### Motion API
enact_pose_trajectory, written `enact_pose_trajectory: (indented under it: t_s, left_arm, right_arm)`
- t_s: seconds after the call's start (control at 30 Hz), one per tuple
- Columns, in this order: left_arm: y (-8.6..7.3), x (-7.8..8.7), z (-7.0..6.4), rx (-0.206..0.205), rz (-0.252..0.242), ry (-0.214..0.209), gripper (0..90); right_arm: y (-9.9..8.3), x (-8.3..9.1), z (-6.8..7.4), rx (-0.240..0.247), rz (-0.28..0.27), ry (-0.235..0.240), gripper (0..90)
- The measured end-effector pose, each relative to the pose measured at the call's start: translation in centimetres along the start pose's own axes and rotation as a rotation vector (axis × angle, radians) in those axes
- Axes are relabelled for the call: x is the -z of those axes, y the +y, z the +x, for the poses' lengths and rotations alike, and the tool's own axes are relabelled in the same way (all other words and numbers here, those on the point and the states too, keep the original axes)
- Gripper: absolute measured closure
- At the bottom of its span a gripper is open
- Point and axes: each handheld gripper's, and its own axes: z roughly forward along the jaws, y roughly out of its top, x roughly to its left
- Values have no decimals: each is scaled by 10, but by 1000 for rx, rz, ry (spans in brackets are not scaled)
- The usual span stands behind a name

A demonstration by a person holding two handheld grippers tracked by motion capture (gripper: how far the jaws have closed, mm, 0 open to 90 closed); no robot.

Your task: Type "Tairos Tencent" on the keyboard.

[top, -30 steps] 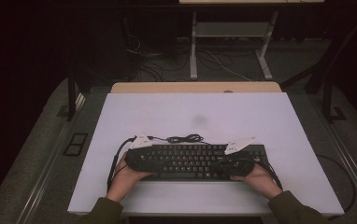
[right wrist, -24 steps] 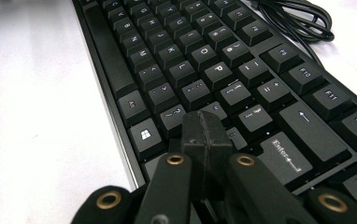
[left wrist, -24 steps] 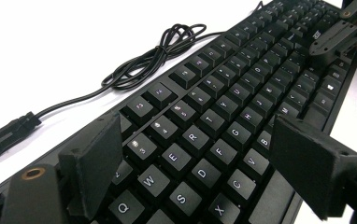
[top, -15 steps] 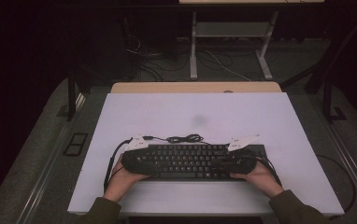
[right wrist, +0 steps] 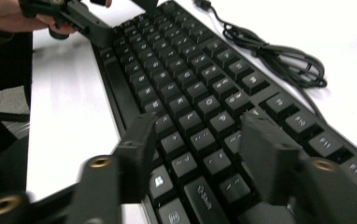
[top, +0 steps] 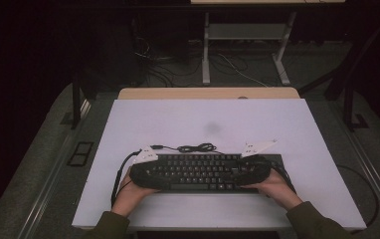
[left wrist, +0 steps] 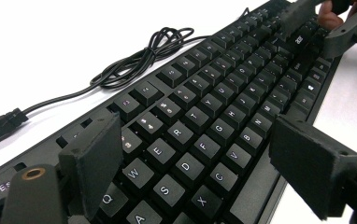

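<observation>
Keyboard (top: 200, 172) spans btwn L tongs (top: 145, 175) & R tongs (top: 252, 172).

The keyboard (top: 200, 172) is black, and its keys carry white letters. Its coiled cable (top: 195, 148) is also black. The table (top: 178, 119) is white, with a faint grey spot near the middle. Both gripper plates are light grey. The person's sleeves (top: 315, 224) are olive green. The floor is dark grey.
</observation>
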Motion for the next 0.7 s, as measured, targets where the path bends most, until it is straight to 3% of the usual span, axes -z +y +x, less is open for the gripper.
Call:
enact_pose_trajectory:
  t_s: [0.13, 0.47, 0.7]
  left_arm:
    - [-1, 2, -1, 1, -6, 3, 166]
    - [-4, 8, 0, 10, -17, 4, 183]
    - [-5, 10, 1, -5, -19, 10, 242]
  right_arm:
    - [4, -2, 0, -3, -28, -3, 368]
    - [13, -11, -2, -7, -39, -6, 318]
    - [19, -17, -4, -20, -59, 0, 301]
